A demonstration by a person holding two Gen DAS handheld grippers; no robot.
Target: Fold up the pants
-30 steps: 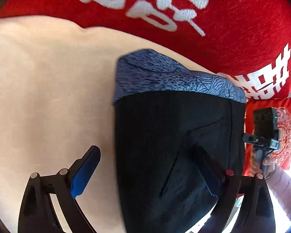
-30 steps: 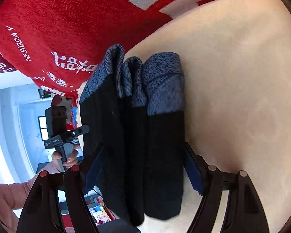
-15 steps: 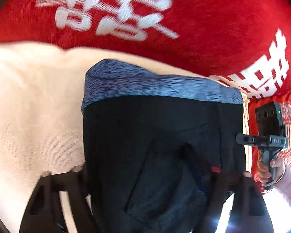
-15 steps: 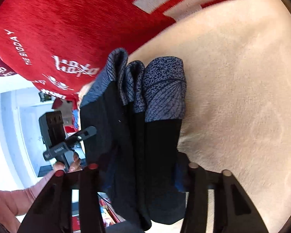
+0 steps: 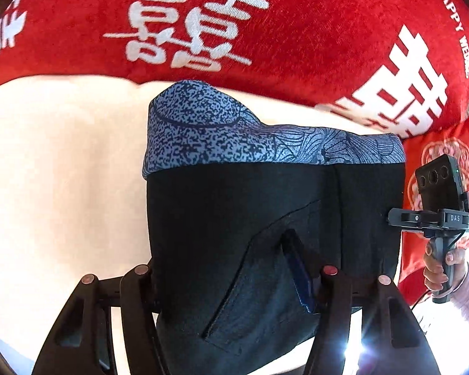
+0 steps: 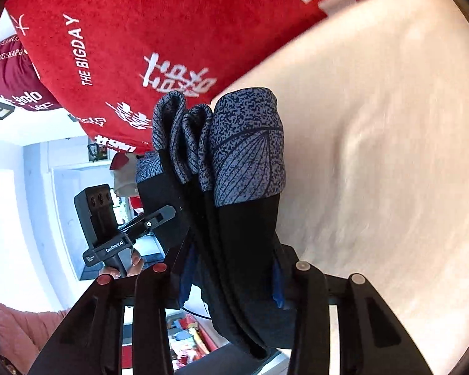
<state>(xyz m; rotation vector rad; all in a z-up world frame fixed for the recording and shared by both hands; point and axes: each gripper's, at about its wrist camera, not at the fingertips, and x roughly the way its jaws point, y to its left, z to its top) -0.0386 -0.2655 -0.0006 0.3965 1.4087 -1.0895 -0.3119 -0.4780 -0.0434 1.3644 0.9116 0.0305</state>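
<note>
The pants are black with a blue patterned waistband, folded into a thick bundle over the cream surface. My left gripper is shut on the bundle's near edge, its fingers pressed into the black cloth. In the right wrist view the folded layers stand edge-on, waistband at the far end. My right gripper is shut on the layered bundle, blue pads against both sides.
A red blanket with white characters lies beyond the pants on the cream surface. Each view shows the other hand-held gripper beside the bundle. A red cushion lies at the right.
Both grippers have closed from open onto the folded pants. The bundle has shifted a little in both views.
</note>
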